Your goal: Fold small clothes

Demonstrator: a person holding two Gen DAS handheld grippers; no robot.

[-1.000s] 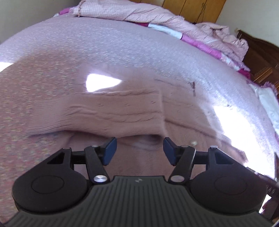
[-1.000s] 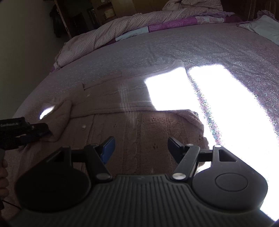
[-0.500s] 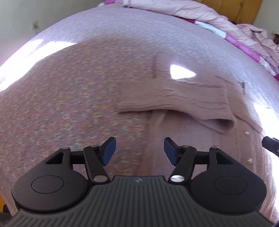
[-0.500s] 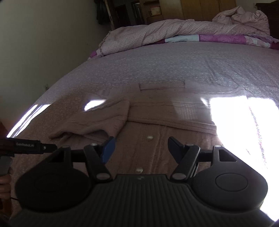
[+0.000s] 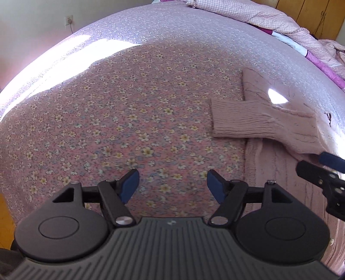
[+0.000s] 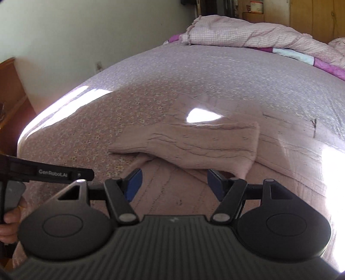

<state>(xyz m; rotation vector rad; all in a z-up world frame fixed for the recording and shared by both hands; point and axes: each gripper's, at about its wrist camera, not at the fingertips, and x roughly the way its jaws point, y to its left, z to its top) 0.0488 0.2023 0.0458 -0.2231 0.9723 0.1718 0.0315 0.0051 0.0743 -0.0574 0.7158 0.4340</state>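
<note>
A wide bed (image 5: 133,90) covered by a pink sheet printed with small flowers fills both views, with patches of sunlight across it. A rumpled checked quilt (image 6: 248,34) lies heaped along its far side, before wooden wardrobe doors (image 6: 310,19). On the sheet lies a pale pink knitted cardigan (image 6: 215,172), spread flat with its buttons showing, one sleeve (image 5: 265,127) folded across its body so that the ribbed cuff reaches just past the garment's edge onto the bare sheet. The left gripper (image 5: 172,185) hangs over the flowered sheet just beside the cardigan's edge, its jaws opening with nothing between them. The right gripper (image 6: 173,183) hovers above the cardigan's front just below the folded sleeve, jaws apart and empty. A hand (image 6: 10,221) grips the left gripper's handle at the right view's left edge.
</note>
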